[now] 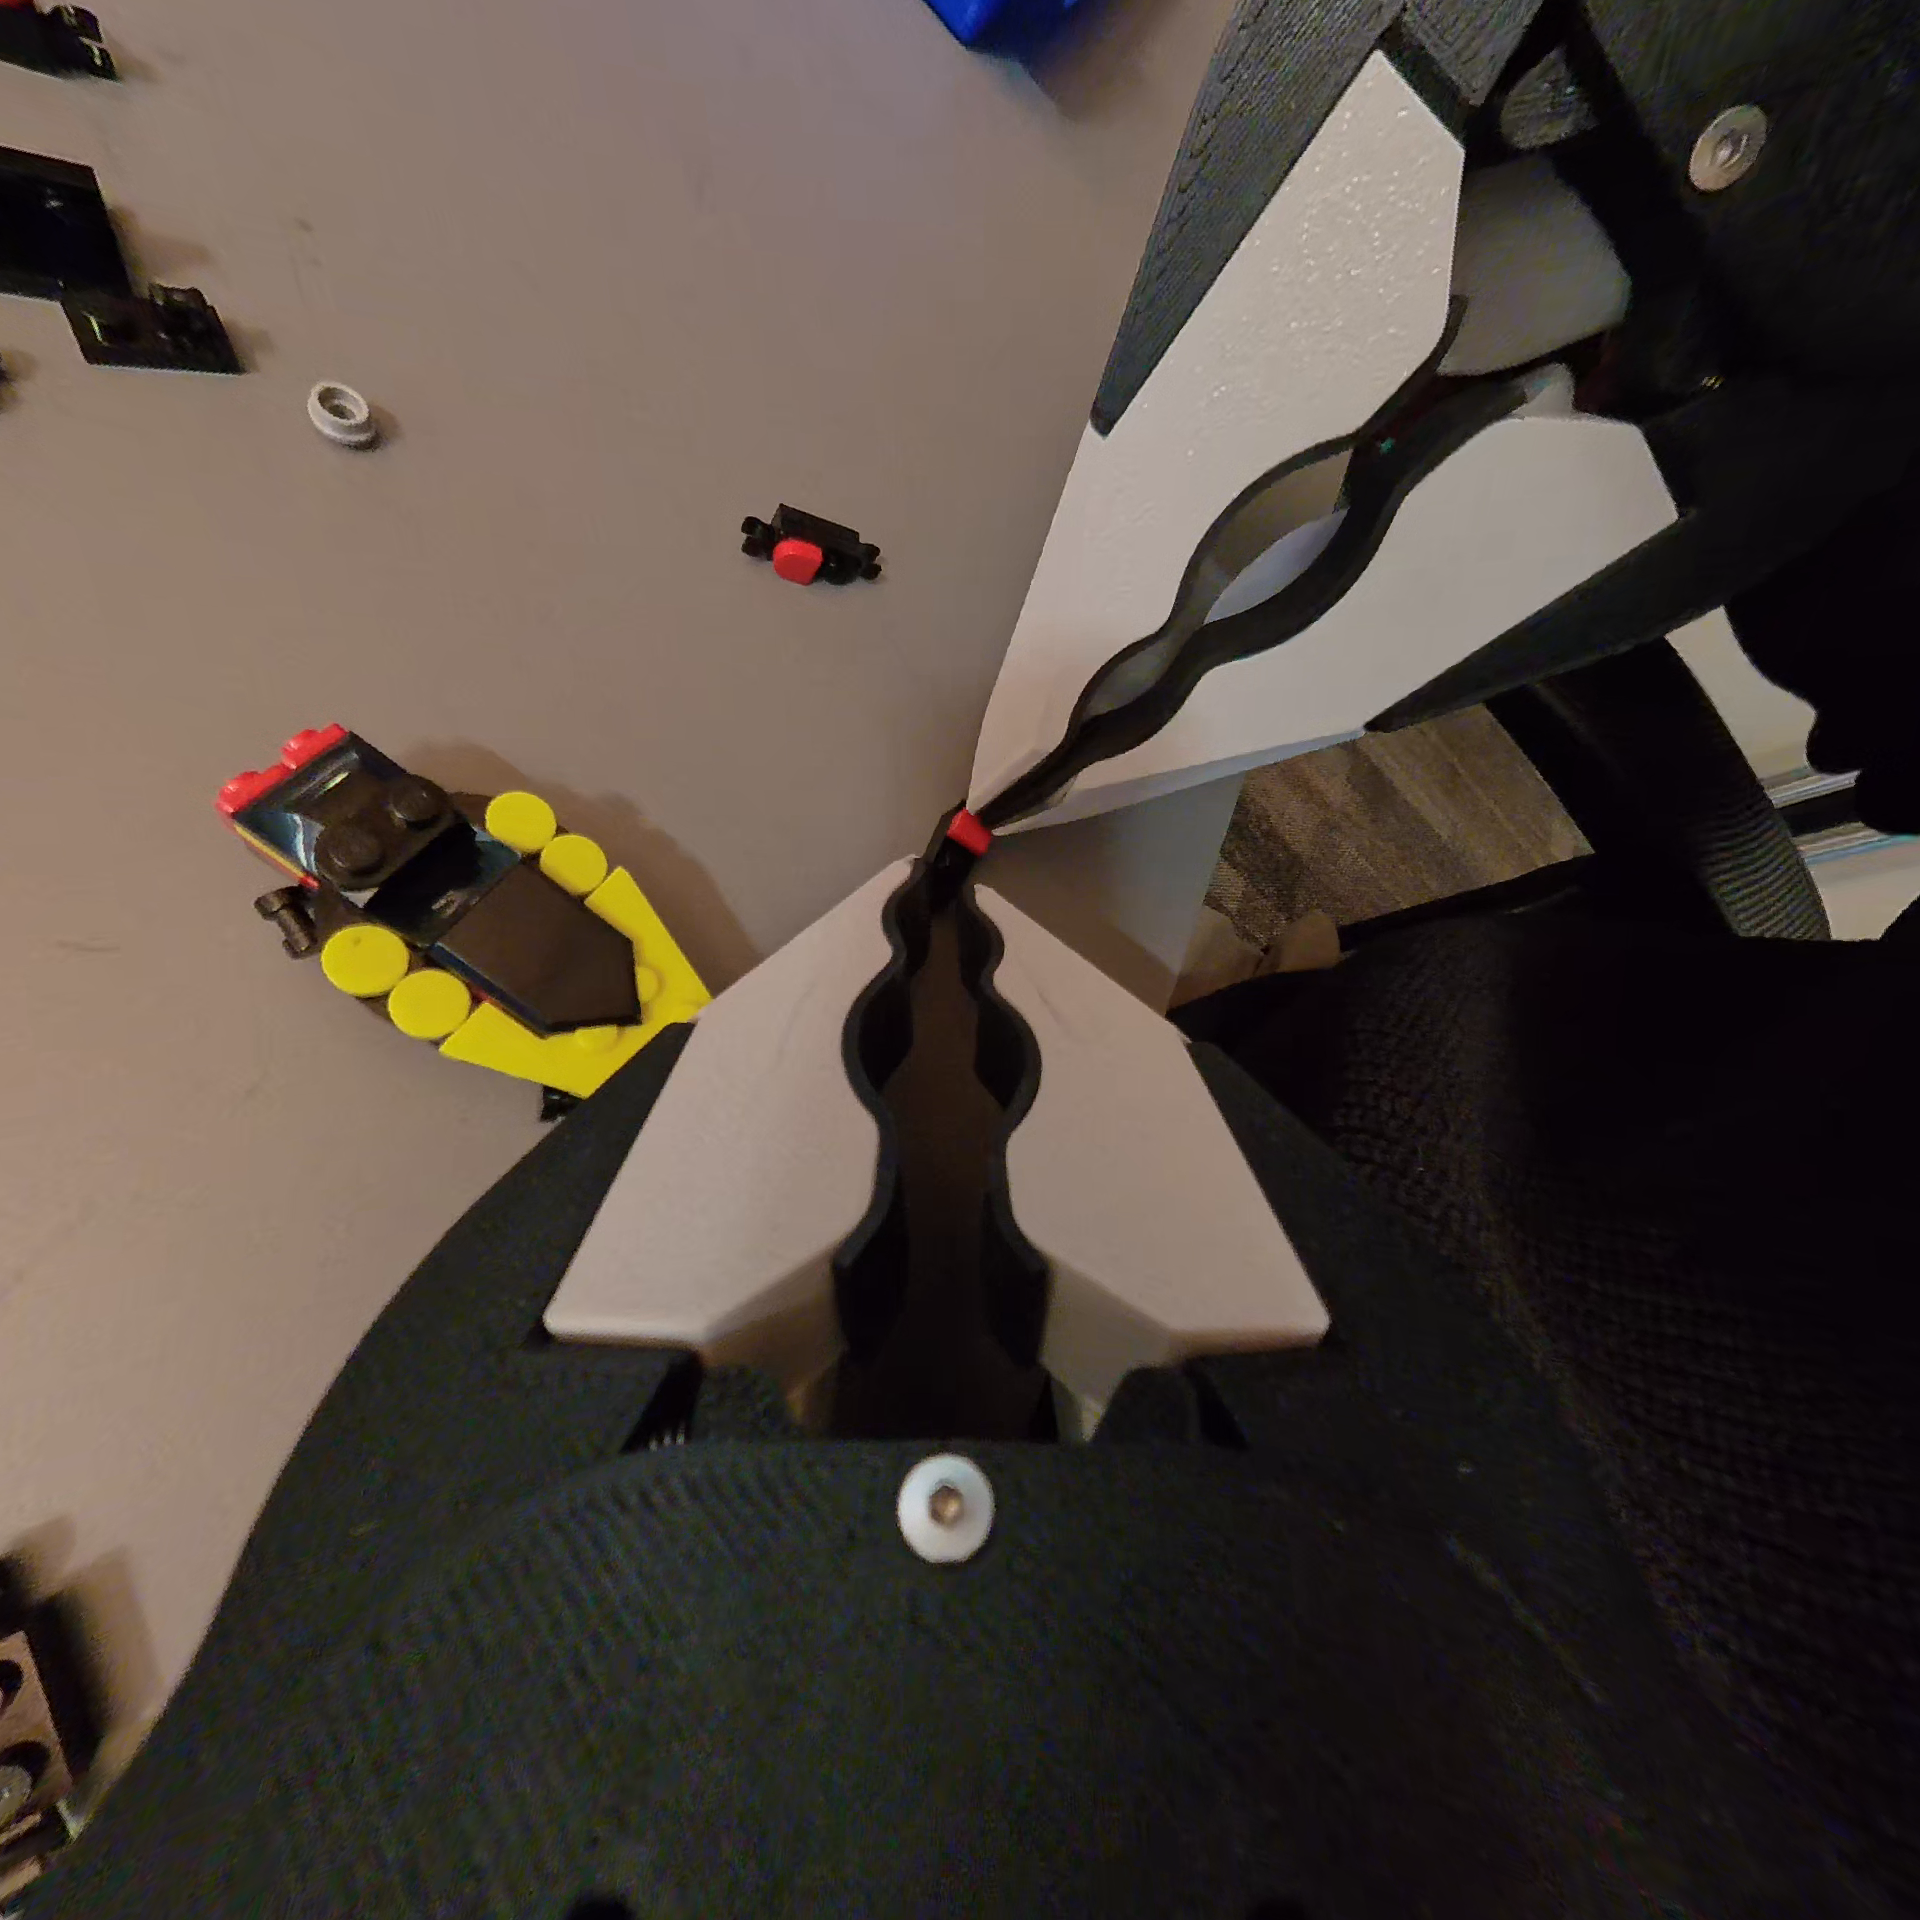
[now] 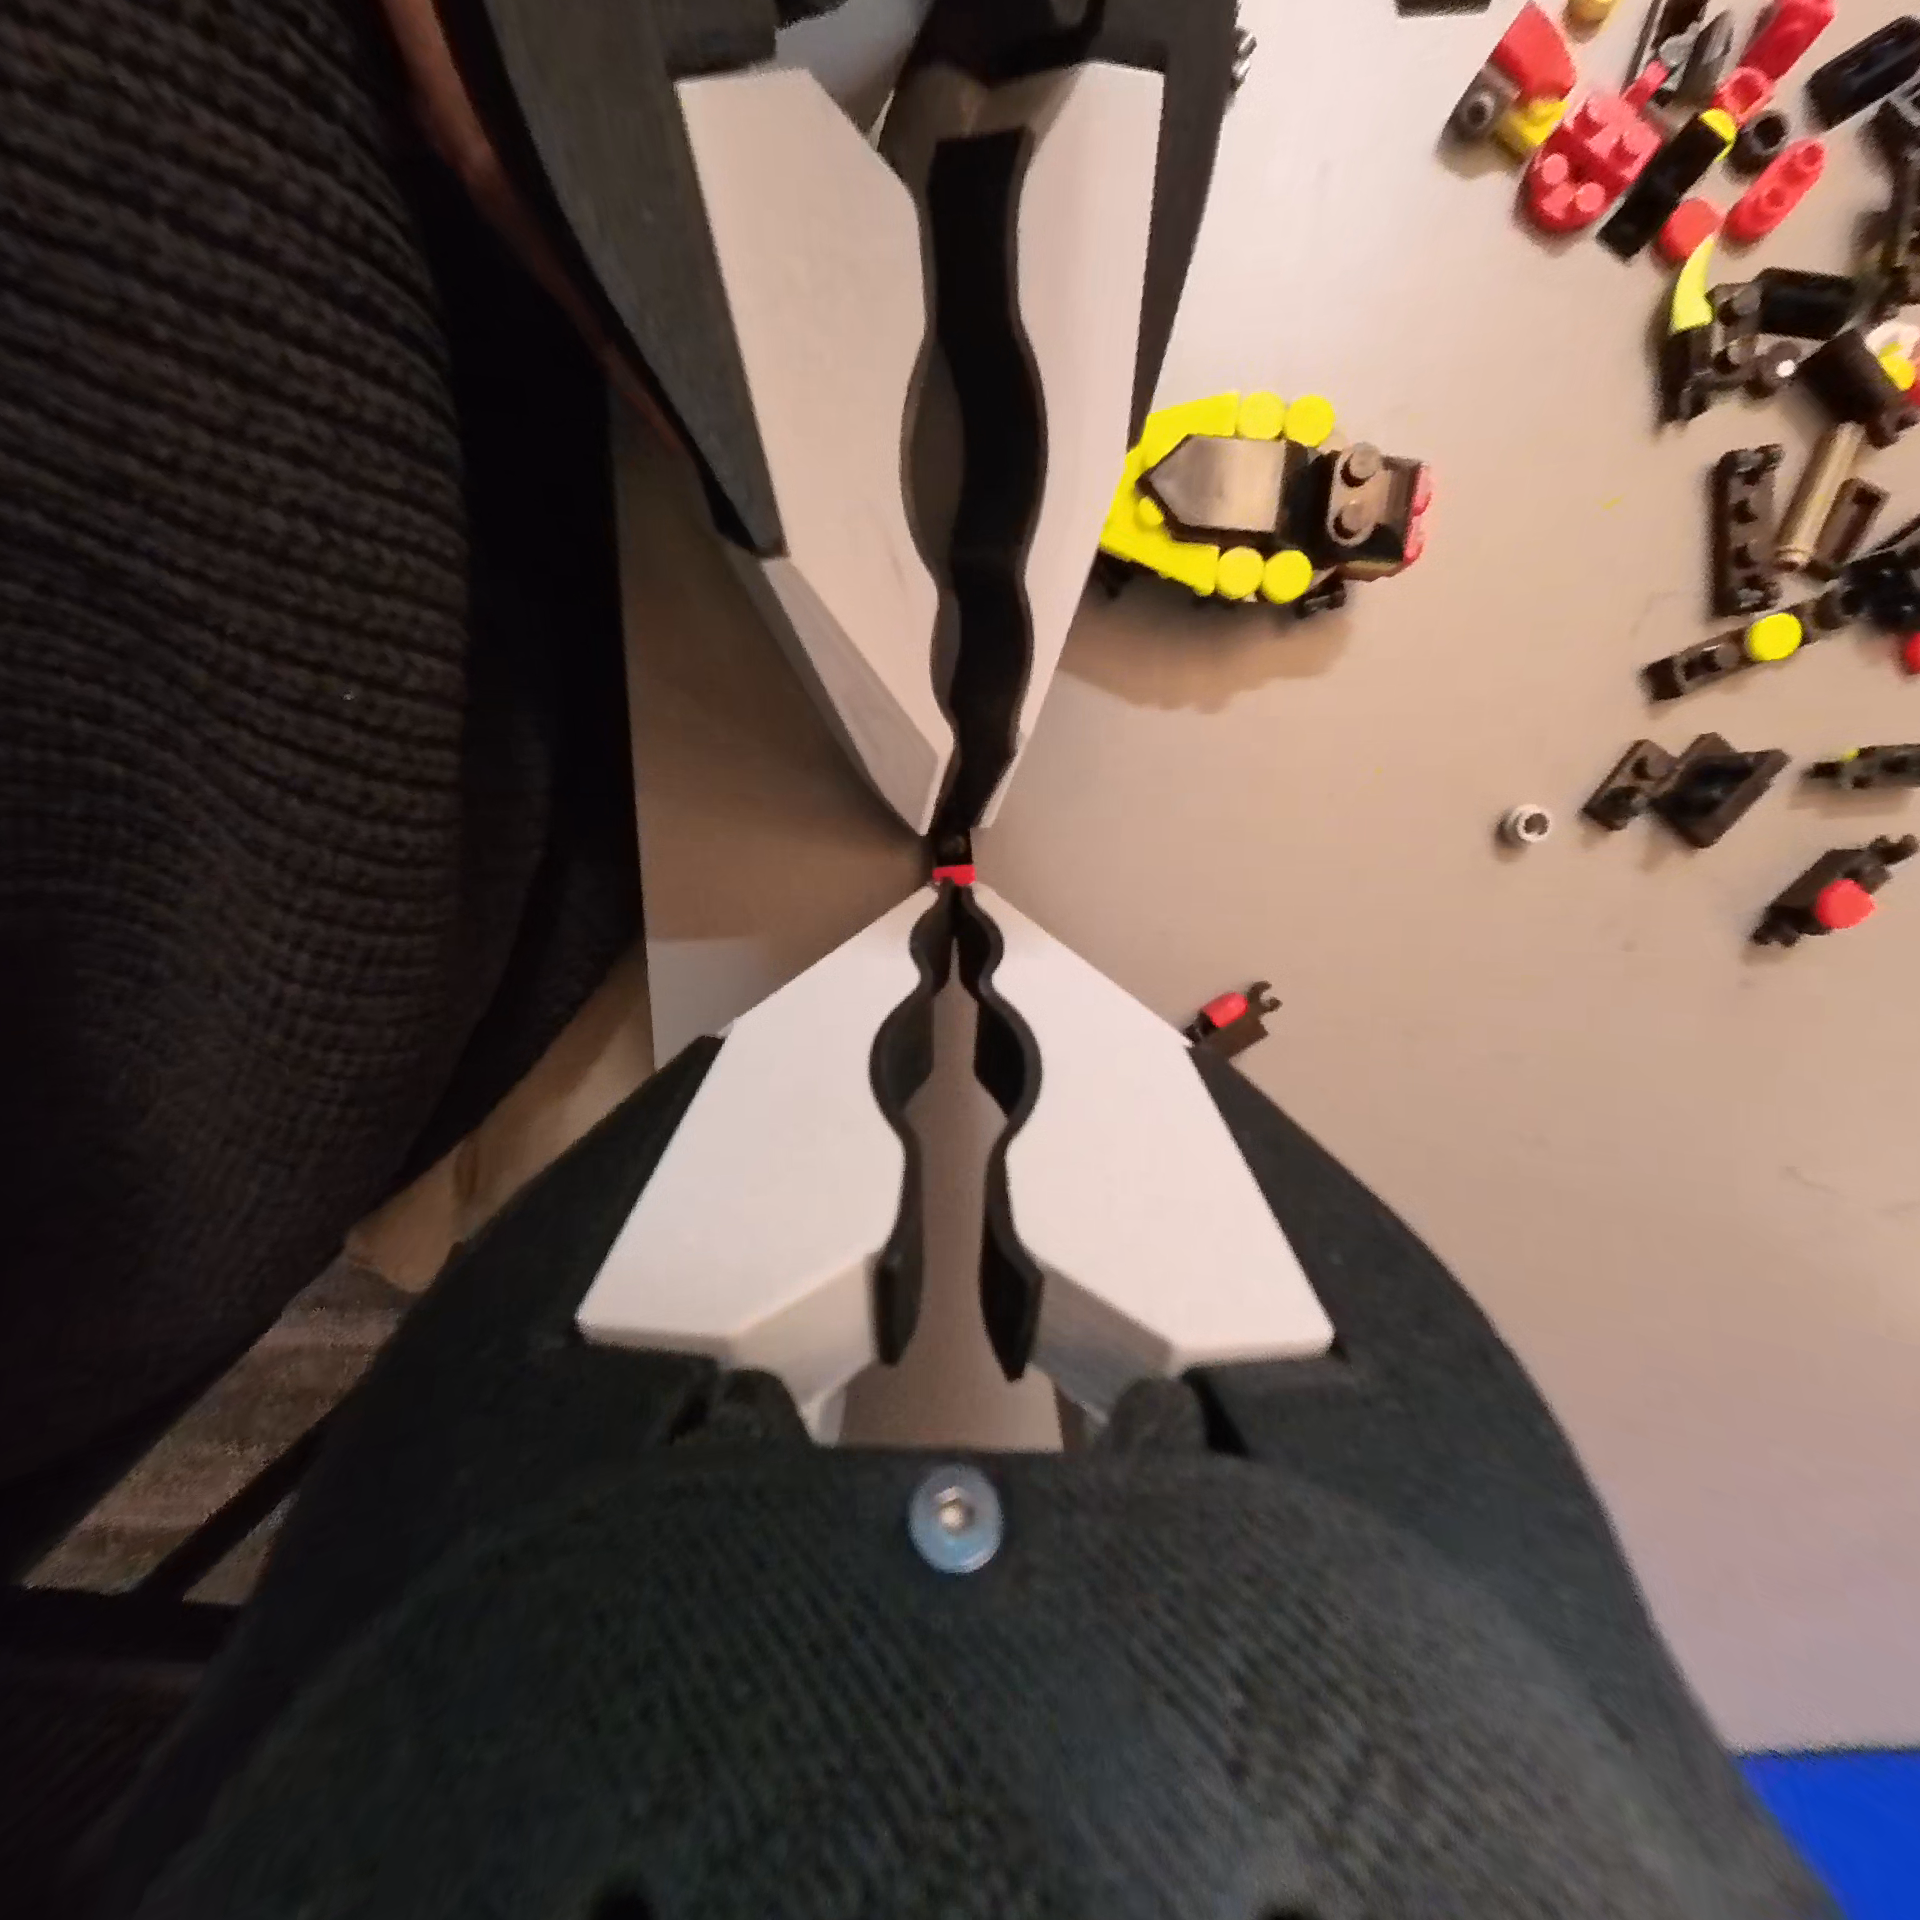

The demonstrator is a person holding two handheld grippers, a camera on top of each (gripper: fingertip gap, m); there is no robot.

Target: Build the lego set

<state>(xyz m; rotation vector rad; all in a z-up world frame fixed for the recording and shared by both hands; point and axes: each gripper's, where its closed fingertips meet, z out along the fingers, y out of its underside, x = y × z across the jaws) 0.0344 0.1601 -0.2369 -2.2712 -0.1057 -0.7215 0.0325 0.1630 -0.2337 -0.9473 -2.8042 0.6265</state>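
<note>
between the two sets of fingertips, just above the table, sits a tiny red piece [image 1: 966,829] joined to a small black piece [image 1: 940,868]. the left gripper [image 1: 943,878] is closed with its tips pinching the black piece. the right gripper [image 2: 953,902] comes in from one o'clock in the left wrist view, its tips closed on the red piece [image 2: 953,874], with the black piece [image 2: 952,840] just beyond at twelve.

these look like hard plastic building parts: very light, rigid, smooth and likely slippery, so only the very tips can hold them. i judge a firm pinch on flat opposite faces is the safest hold, since a skewed squeeze could flick them away.

outward, at nine o'clock in the left wrist view, a yellow and black brick model [image 1: 468,914] lies on the grey table [image 1: 571,312]. at eleven lie a black clip with a red cap [image 1: 805,545] and a grey round stud [image 1: 341,414]. in the right wrist view a scatter of loose red, black and yellow parts [image 2: 1714,208] spreads at two o'clock.
</note>
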